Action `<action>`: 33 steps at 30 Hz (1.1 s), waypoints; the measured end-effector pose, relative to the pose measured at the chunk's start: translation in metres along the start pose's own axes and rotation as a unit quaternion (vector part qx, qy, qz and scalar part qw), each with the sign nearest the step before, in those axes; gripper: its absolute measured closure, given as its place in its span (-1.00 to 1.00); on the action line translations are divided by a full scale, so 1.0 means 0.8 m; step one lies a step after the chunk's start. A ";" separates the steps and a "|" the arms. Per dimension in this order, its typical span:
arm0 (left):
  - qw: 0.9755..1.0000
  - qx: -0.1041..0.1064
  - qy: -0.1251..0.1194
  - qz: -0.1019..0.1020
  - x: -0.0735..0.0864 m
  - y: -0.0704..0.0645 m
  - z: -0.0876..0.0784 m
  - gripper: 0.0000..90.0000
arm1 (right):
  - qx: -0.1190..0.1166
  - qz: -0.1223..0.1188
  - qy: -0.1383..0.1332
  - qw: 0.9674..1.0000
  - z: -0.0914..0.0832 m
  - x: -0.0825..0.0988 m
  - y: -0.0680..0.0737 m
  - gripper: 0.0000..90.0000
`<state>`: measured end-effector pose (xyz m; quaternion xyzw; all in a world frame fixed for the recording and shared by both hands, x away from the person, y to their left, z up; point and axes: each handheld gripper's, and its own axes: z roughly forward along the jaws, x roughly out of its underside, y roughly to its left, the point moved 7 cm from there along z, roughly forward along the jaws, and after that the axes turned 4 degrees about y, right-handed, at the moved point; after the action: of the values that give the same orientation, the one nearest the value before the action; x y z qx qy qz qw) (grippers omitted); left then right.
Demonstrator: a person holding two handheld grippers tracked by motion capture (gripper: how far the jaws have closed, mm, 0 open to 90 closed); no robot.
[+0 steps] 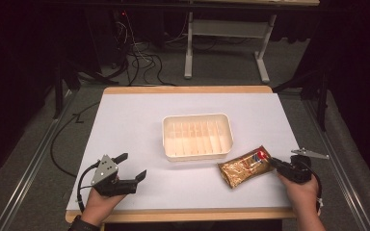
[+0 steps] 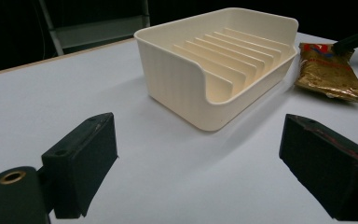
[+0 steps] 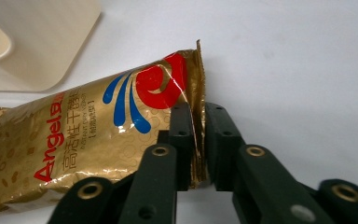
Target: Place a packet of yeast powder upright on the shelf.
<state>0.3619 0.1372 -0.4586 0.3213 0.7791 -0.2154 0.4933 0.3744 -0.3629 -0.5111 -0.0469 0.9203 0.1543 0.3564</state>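
Dark floor and cable clutter ring a white worktop point(image 1: 139, 120) on which everything sits within easy reach. Nearest the person, the left claw point(image 1: 131, 166) hangs just above the surface with its jaws spread wide and nothing between them. Across at the near right corner, the right claw point(image 3: 196, 140) straddles the crimped end seal of a gold foil packet point(image 1: 244, 167) that lies flat on the worktop; the jaws look nearly together on that thin edge, though a sliver of gap may remain. With so little foil in the bite, a lift could let the slick seal slide free or tear. Farther in, at mid-worktop, stands the cream slotted tray point(image 1: 197, 136); a dangling packet could snag its rim or ribs.
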 end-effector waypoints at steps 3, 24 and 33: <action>1.000 0.002 0.000 0.002 -0.001 -0.002 0.002 -0.74 | 0.002 -0.001 -0.002 1.000 -0.002 0.001 0.002 0.53; 1.000 0.008 0.010 0.011 0.000 -0.007 0.011 -0.74 | -0.107 0.181 -0.054 0.976 -0.012 0.014 -0.017 0.08; 1.000 0.009 0.013 0.015 0.001 -0.008 0.012 -0.74 | -0.139 0.244 -0.041 0.959 -0.005 0.023 -0.024 0.32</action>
<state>0.3630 0.1266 -0.4636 0.3402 0.7788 -0.2110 0.4829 0.3621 -0.3818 -0.5257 0.1363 0.8577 0.3651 0.3353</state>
